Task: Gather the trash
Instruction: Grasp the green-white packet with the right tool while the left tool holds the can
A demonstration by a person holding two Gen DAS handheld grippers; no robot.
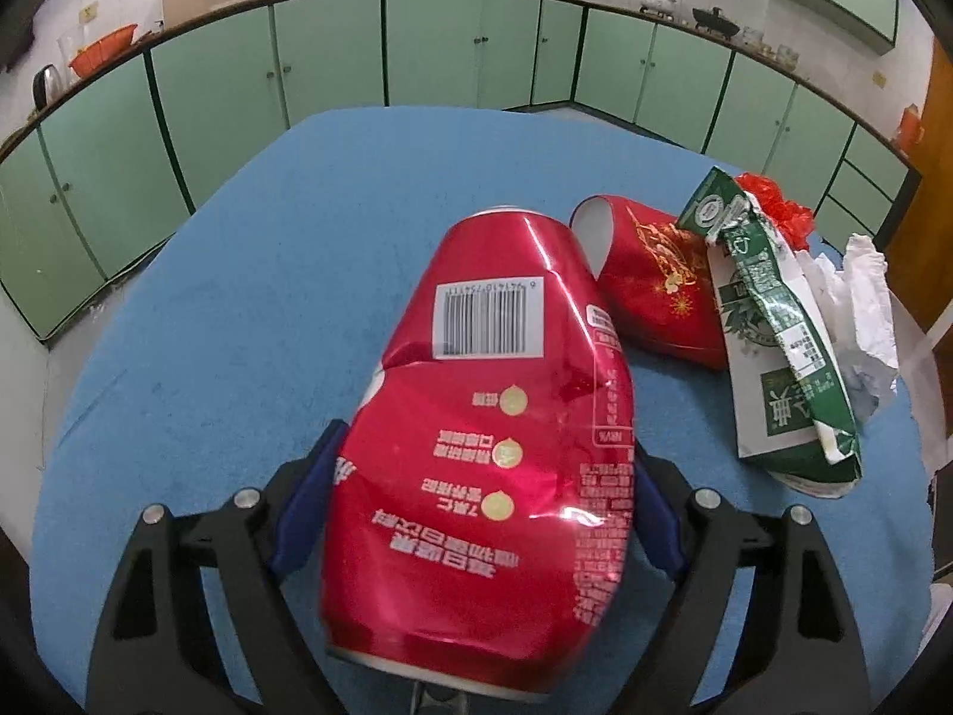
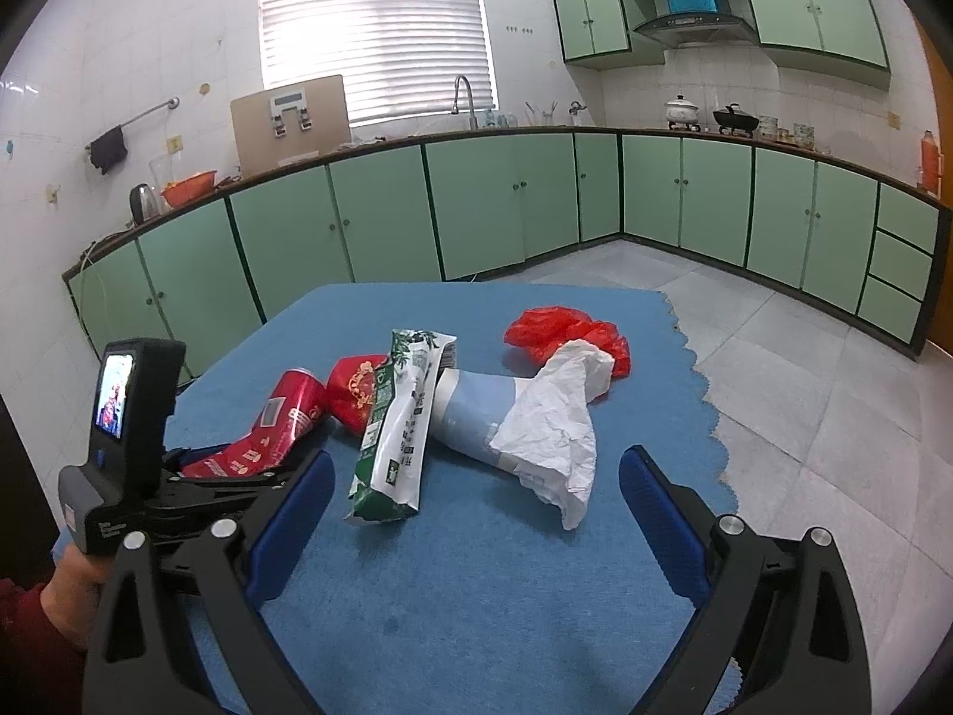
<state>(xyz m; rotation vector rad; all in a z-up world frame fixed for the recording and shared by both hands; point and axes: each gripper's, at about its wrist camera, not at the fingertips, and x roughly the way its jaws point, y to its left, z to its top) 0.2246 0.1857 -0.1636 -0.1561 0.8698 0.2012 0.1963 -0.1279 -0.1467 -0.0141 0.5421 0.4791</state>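
Print covers the dented red can (image 1: 482, 453), which lies lengthwise on the blue table (image 1: 238, 310) between the jaws of the left gripper (image 1: 470, 512): a white barcode panel near its far end, three gold roundels each with a short Chinese caption, a row of larger white Chinese characters and a column of small print down one side, all upside down in the left wrist view and too small to read. The blue pads stand at the can's two sides; on the near-right side the pad seems to touch it, on the other a narrow gap shows, so the jaws are not clamped on it. Just beyond the can lies a red pouch with gold ornament (image 1: 655, 286), touching it. Across the pouch rests a green-and-white wrapper (image 1: 774, 322) with Chinese lettering, a round seal and a small nutrition table, over a white-and-green carton (image 1: 768, 411) bearing one large white character. Crumpled white paper (image 1: 863, 310) and a red plastic bag (image 1: 780, 208) lie beside these. The right gripper (image 2: 476, 518) hovers over bare table with its jaws wide apart and empty, the wrapper and paper just ahead of them.
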